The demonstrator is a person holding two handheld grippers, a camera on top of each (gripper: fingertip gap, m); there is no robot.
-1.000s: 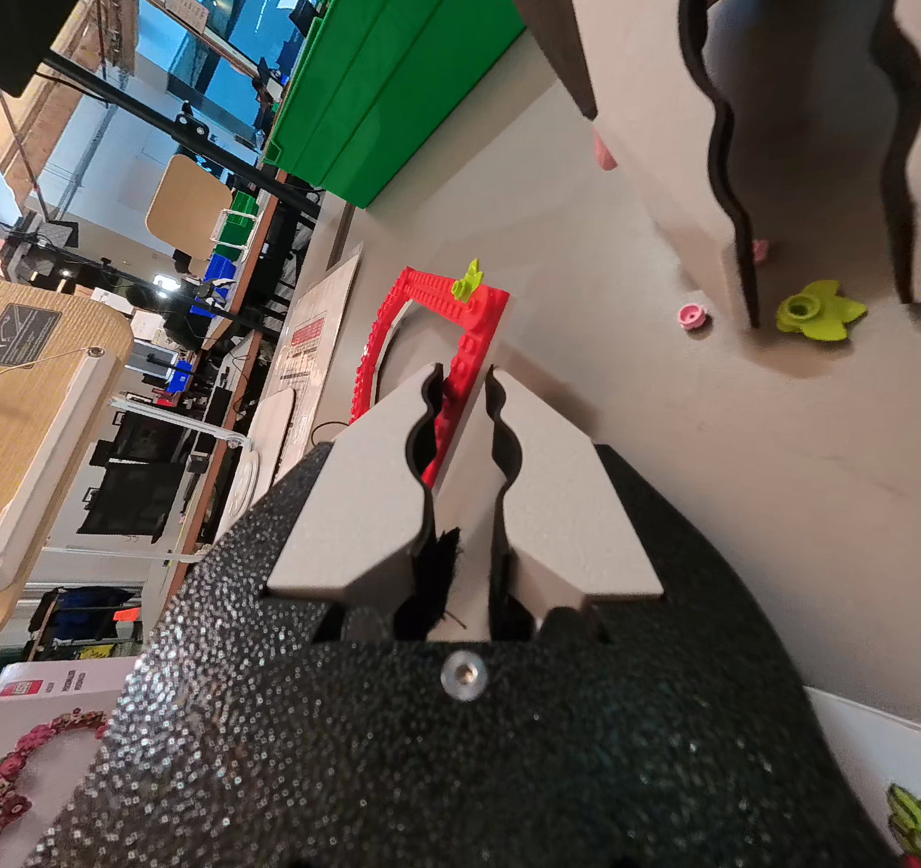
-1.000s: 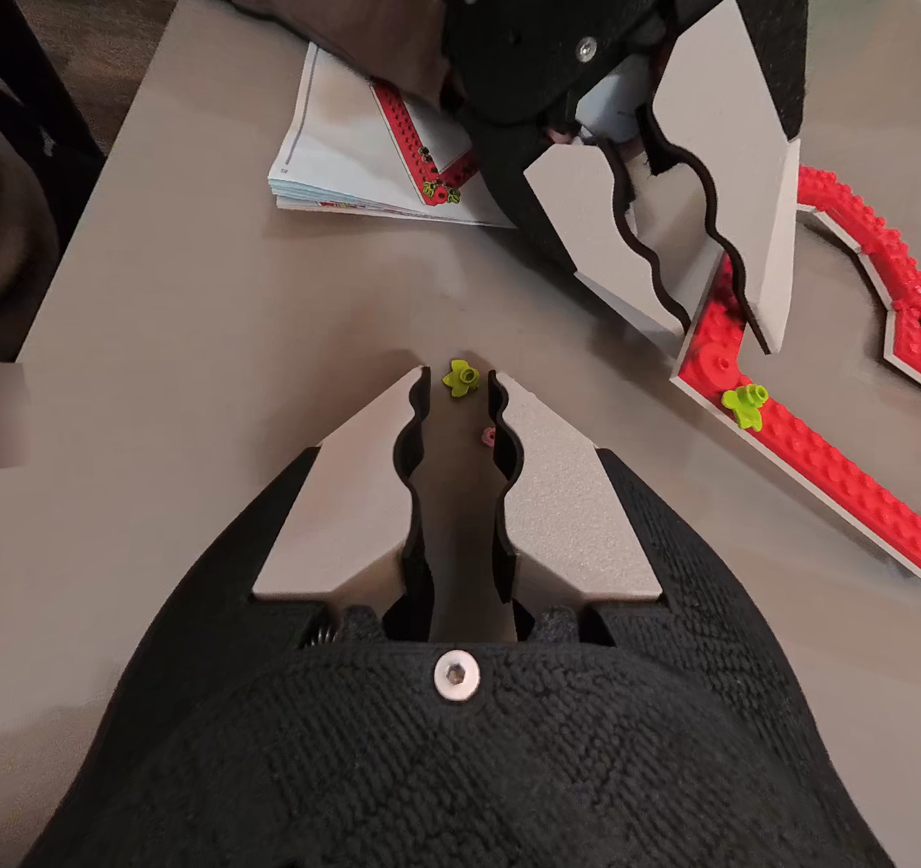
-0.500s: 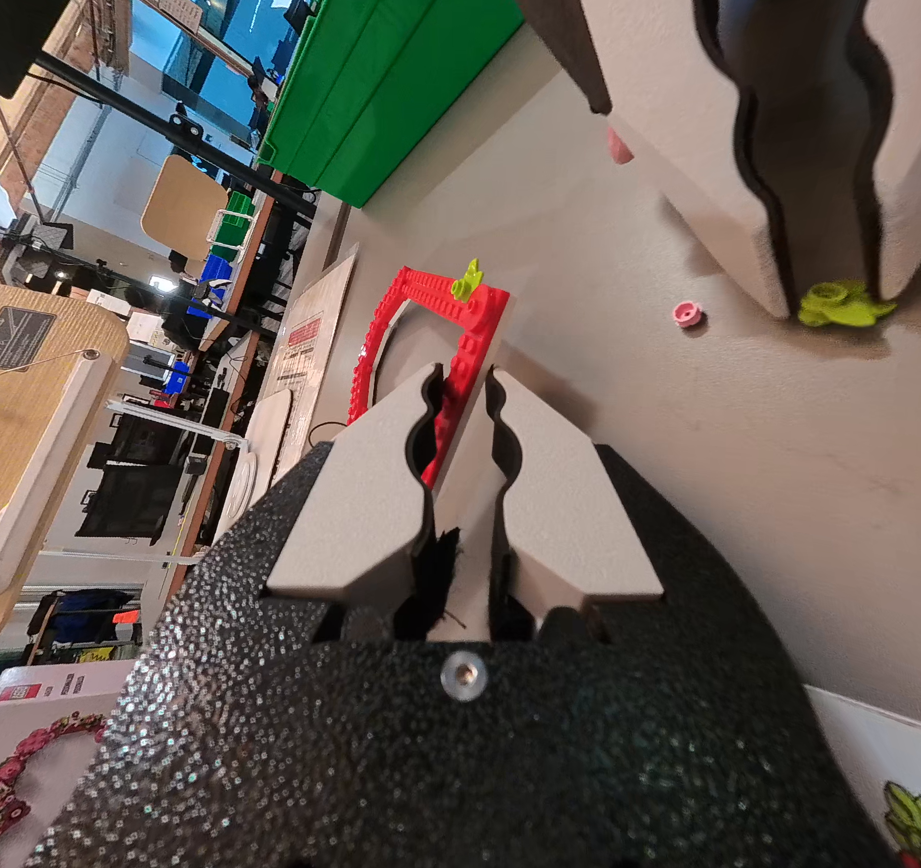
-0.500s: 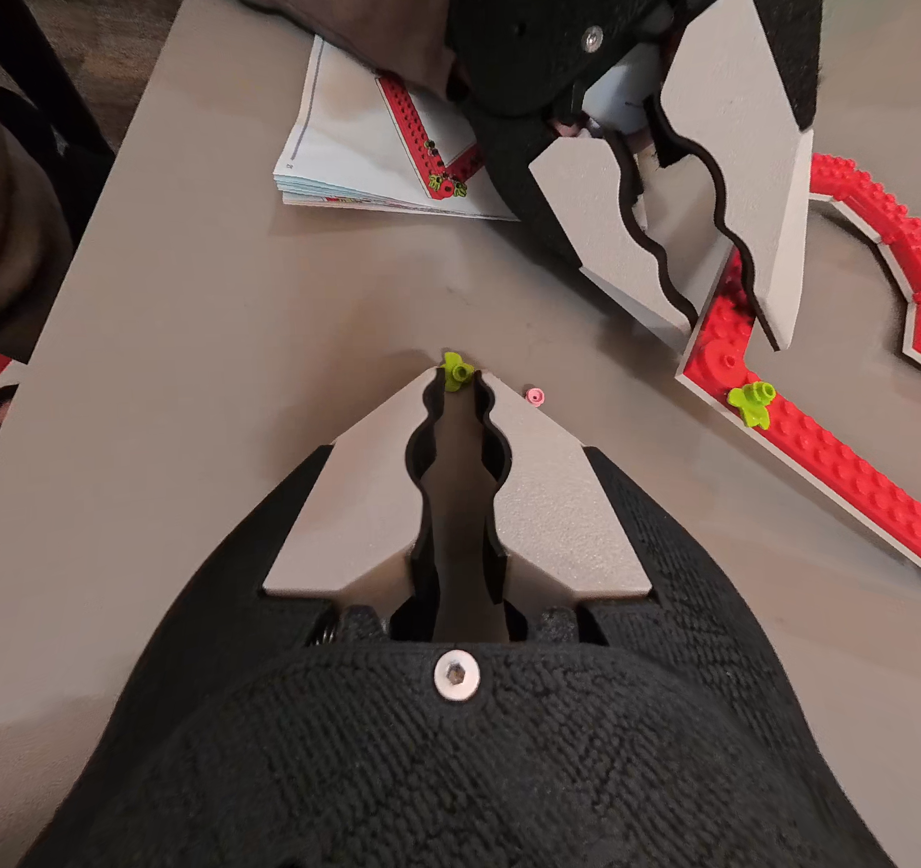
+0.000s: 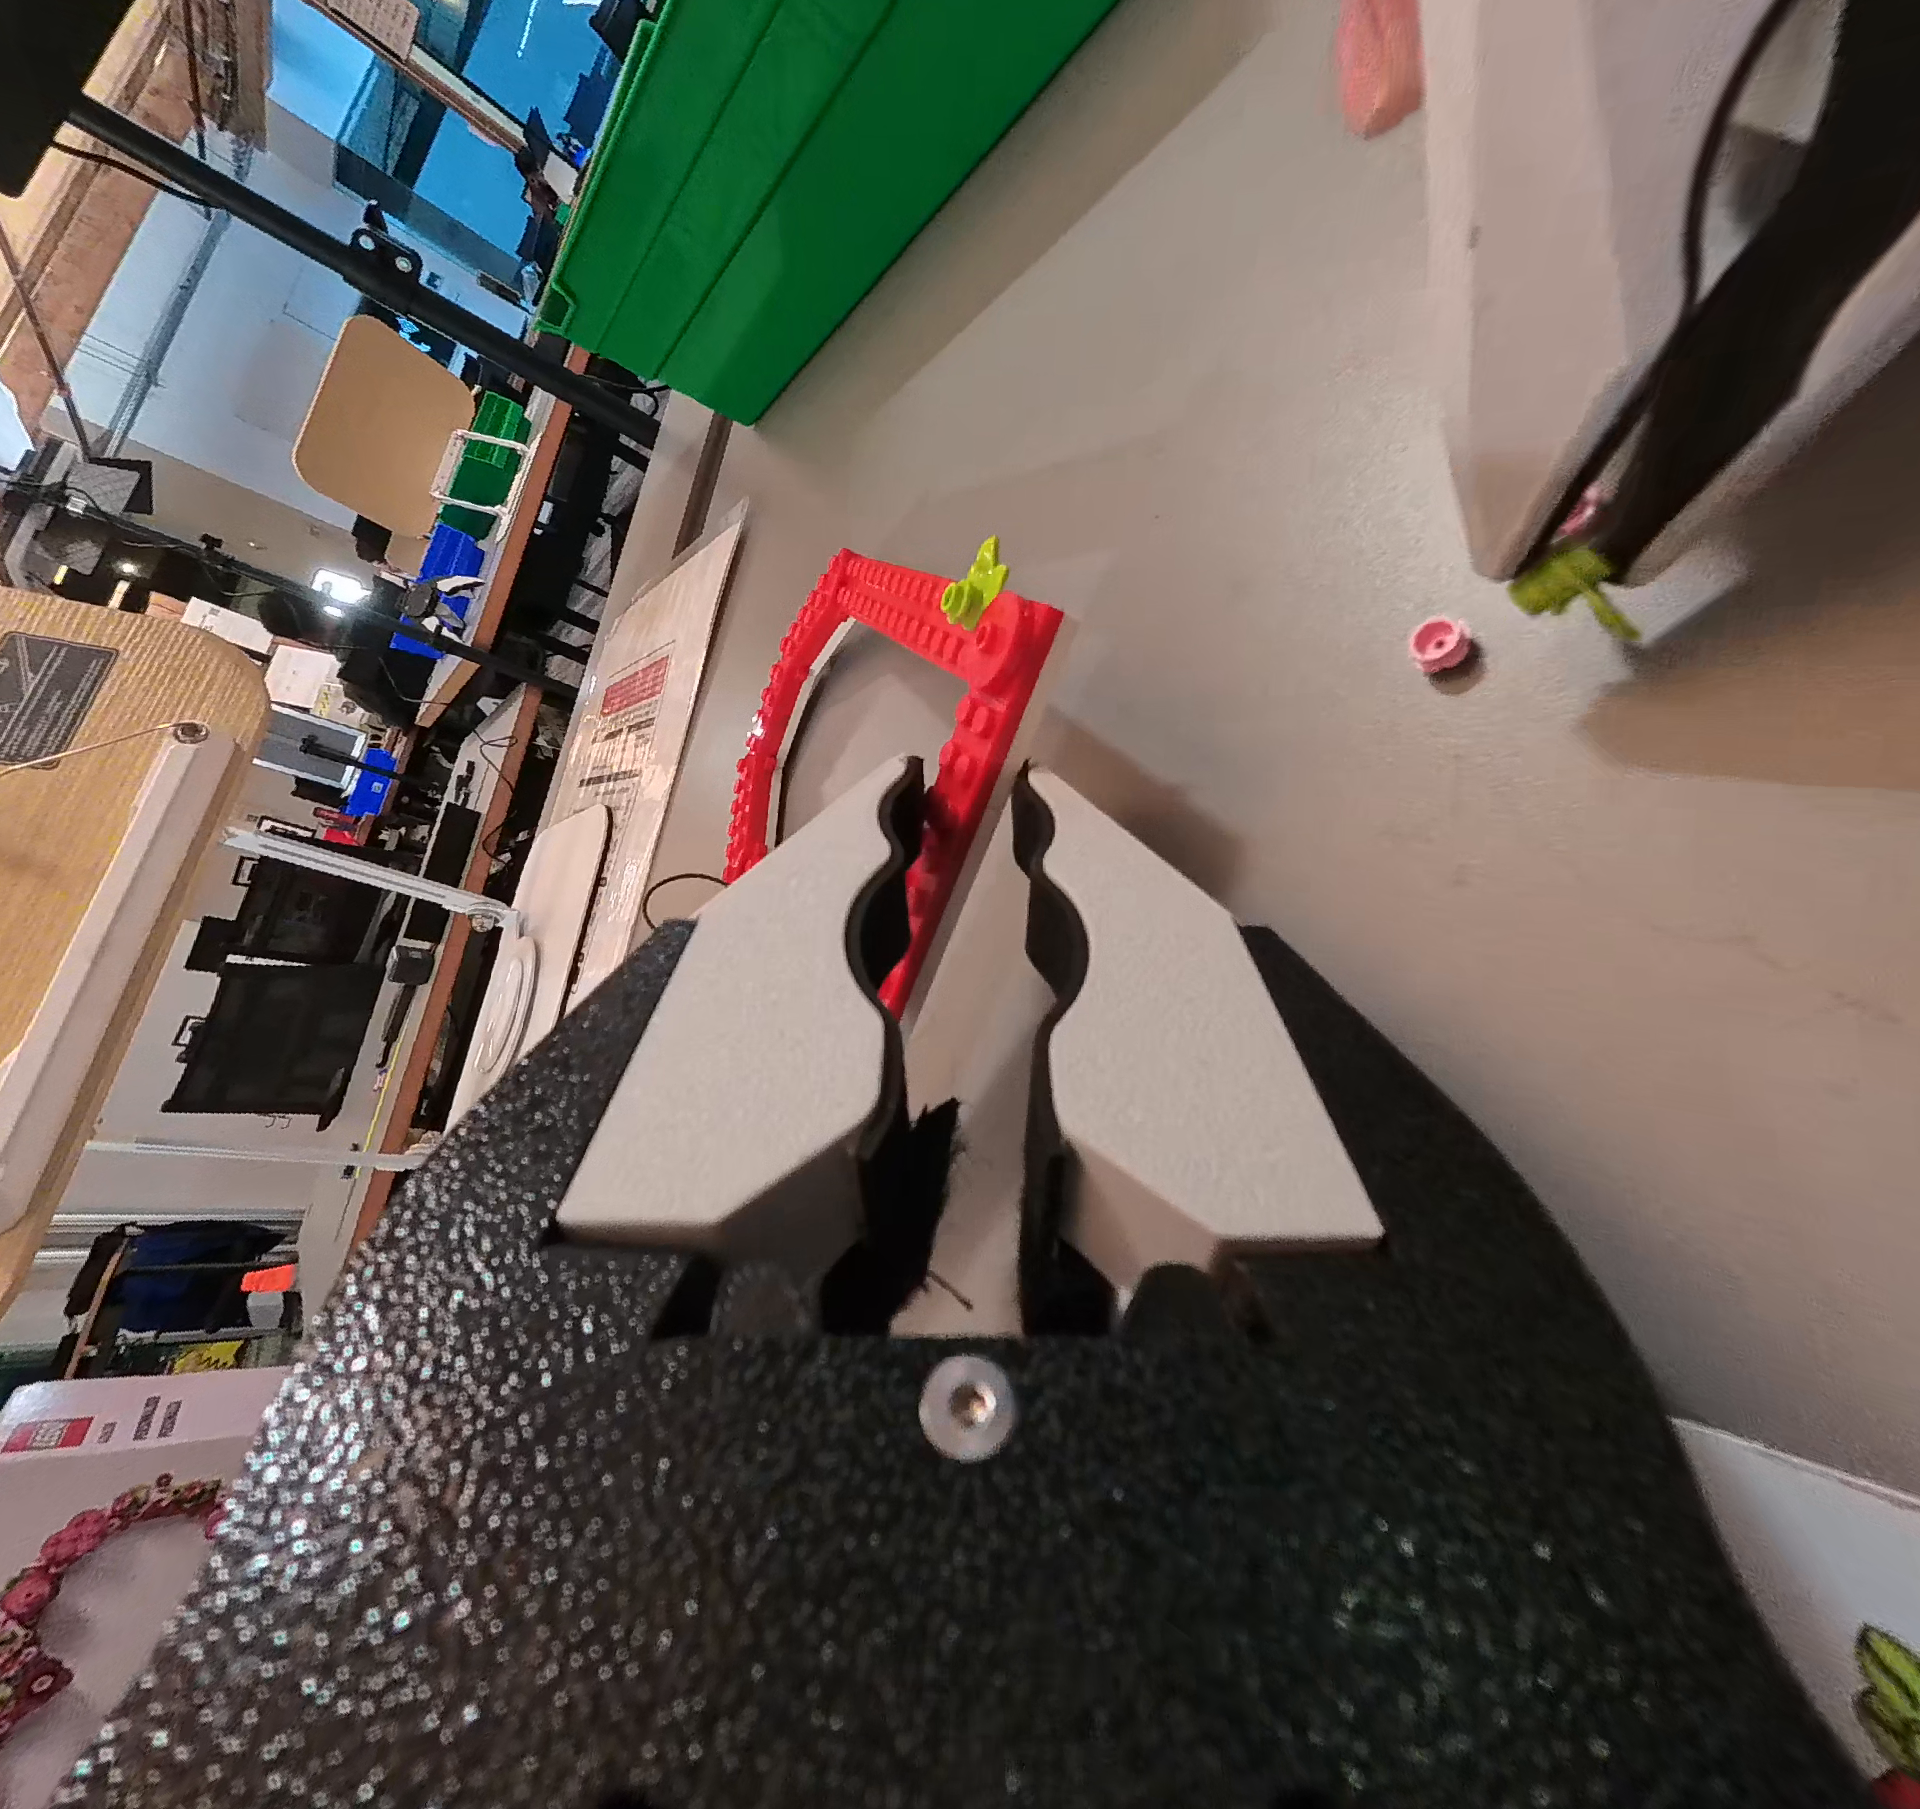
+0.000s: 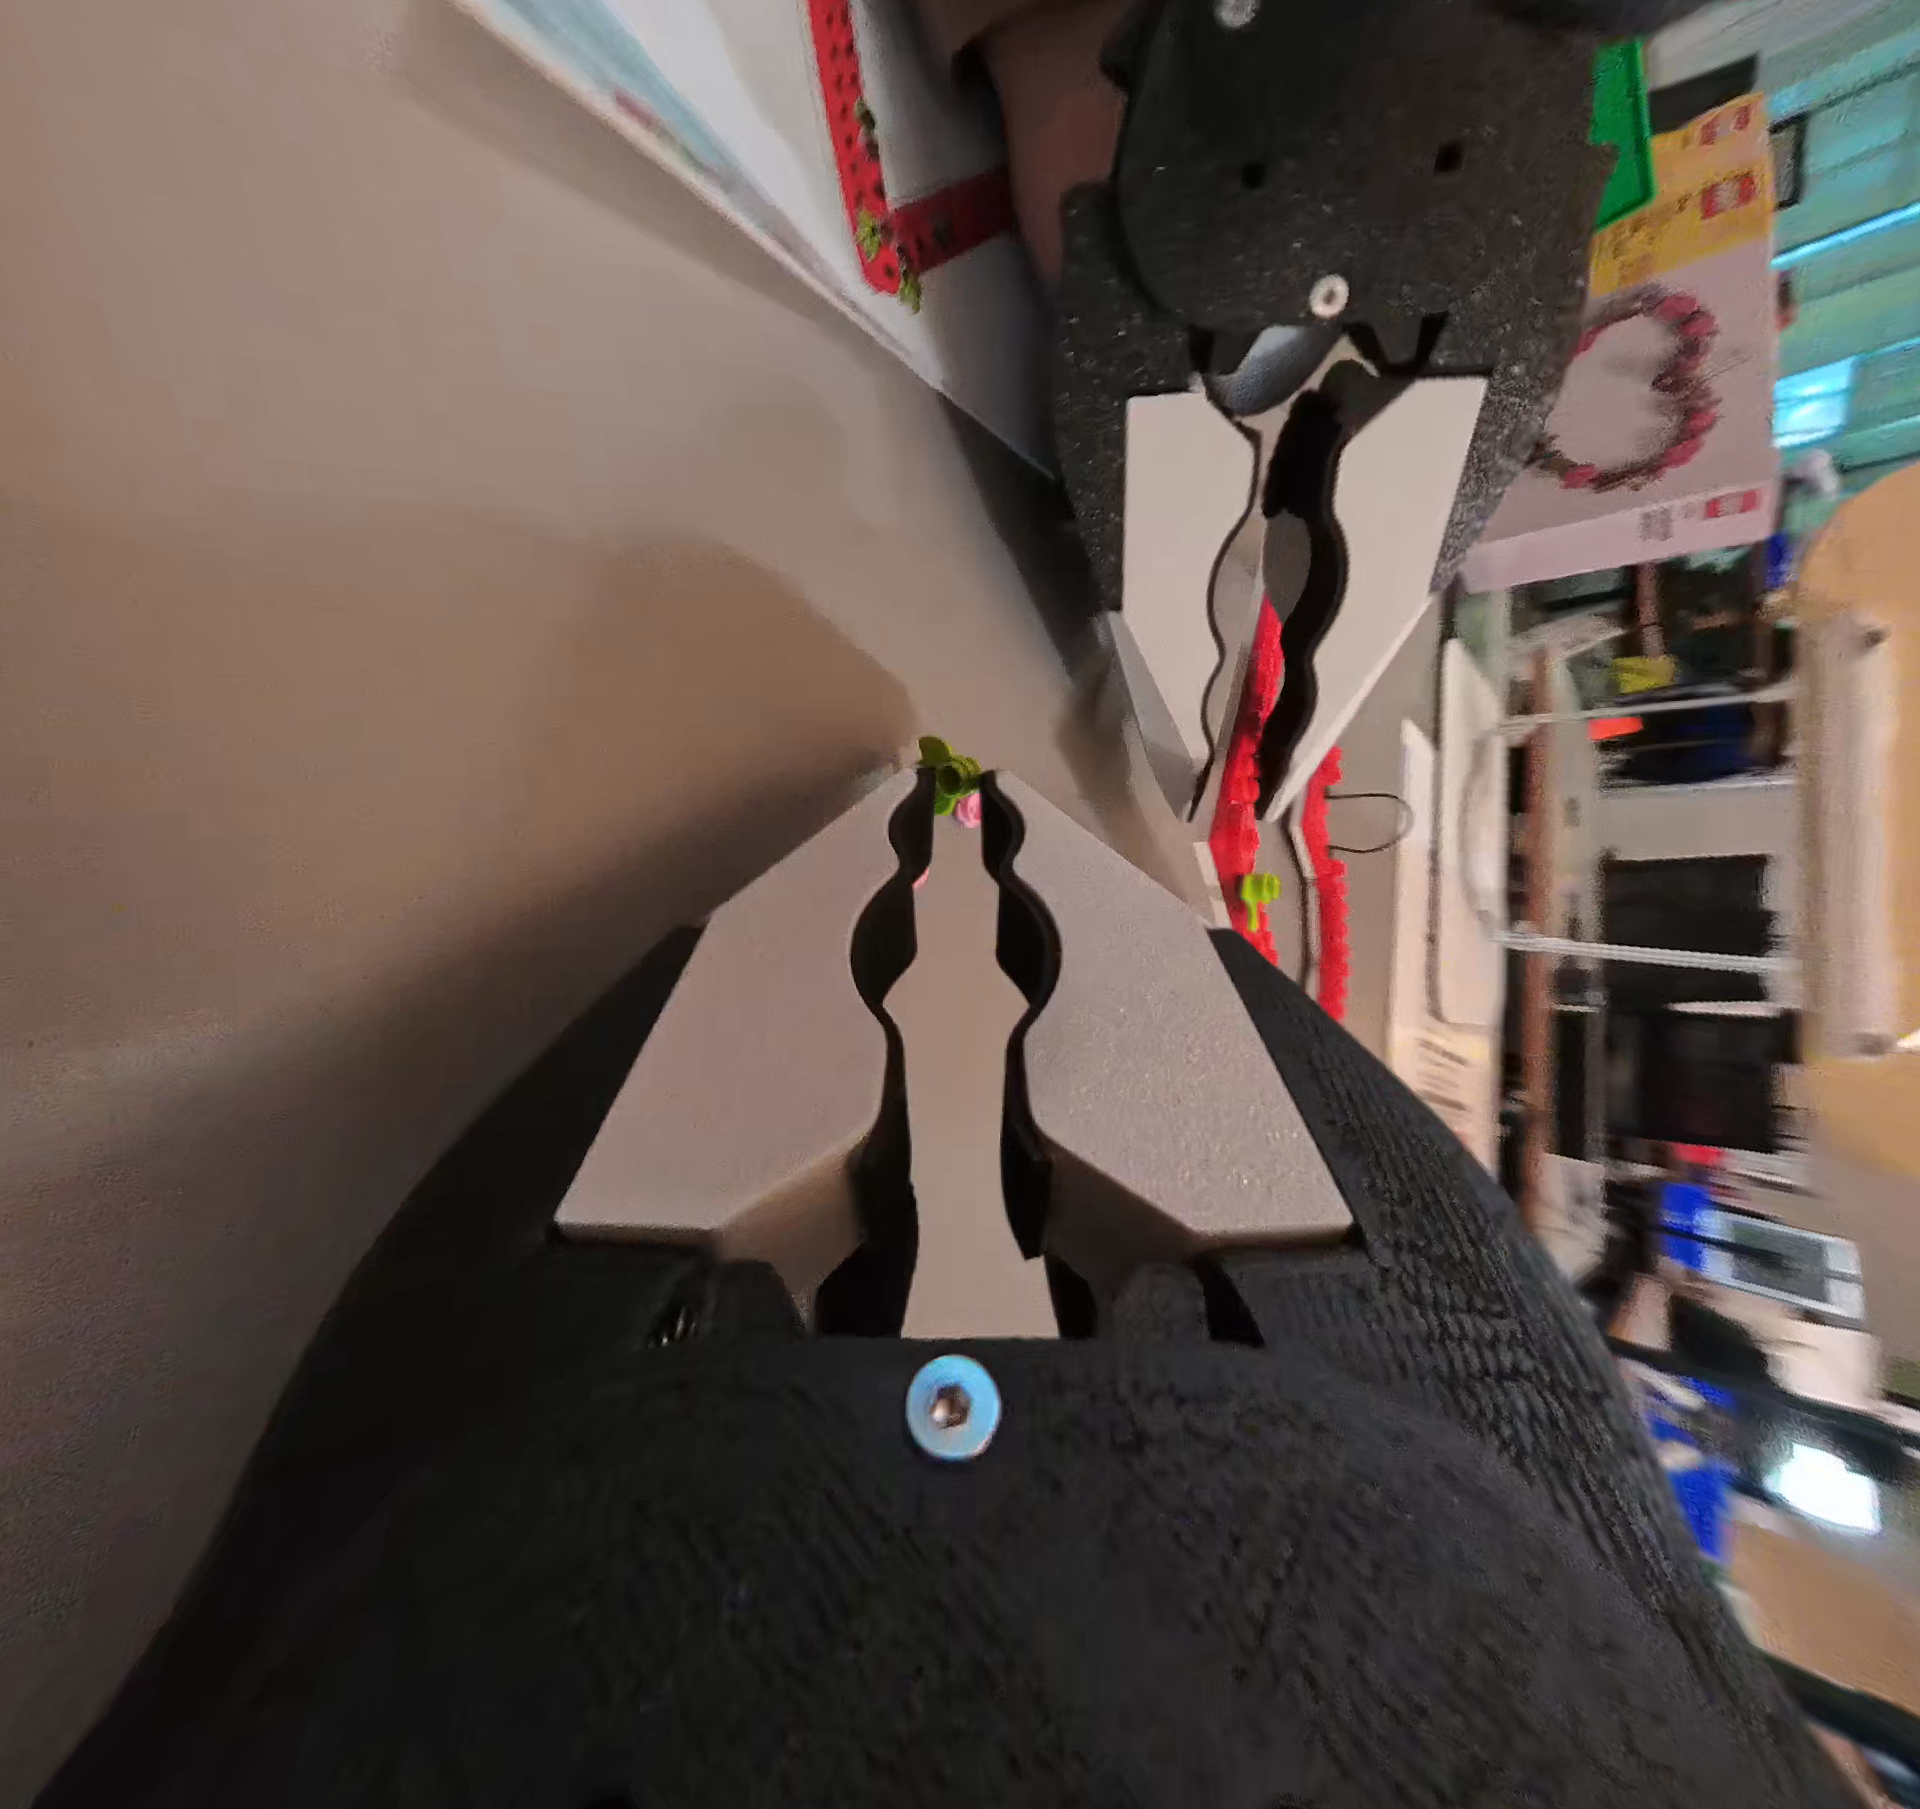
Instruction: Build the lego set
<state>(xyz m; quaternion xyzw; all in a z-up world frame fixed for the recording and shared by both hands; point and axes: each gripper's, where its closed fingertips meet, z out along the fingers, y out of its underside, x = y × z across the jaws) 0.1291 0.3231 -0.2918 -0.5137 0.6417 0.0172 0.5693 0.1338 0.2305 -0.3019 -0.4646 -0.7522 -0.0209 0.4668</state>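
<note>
My left gripper (image 5: 971, 777) is shut on one side of the red studded frame (image 5: 982, 710) and holds it on edge on the table. A lime leaf piece (image 5: 975, 587) sits on the frame's corner. My right gripper (image 6: 951, 777) is shut on a second lime leaf piece (image 6: 945, 770) at its fingertips, just above the table. In the left wrist view the right gripper (image 5: 1569, 564) hangs at the upper right with that leaf (image 5: 1558, 587) sticking out. A small pink round stud (image 5: 1439, 644) lies on the table beside it. The right wrist view shows the left gripper (image 6: 1242, 803) on the frame (image 6: 1236, 824).
Green bins (image 5: 831, 149) stand along the far table edge. An open instruction booklet (image 6: 727, 97) lies beyond the left gripper. The set's box (image 6: 1662, 388) stands behind it. A person's hand (image 6: 1039, 97) holds the left gripper. The table (image 5: 1455, 1032) is grey.
My right gripper has closed on the lime leaf piece, lifted it off the table and rolled sideways. The pink stud stays on the table. The left gripper has not moved.
</note>
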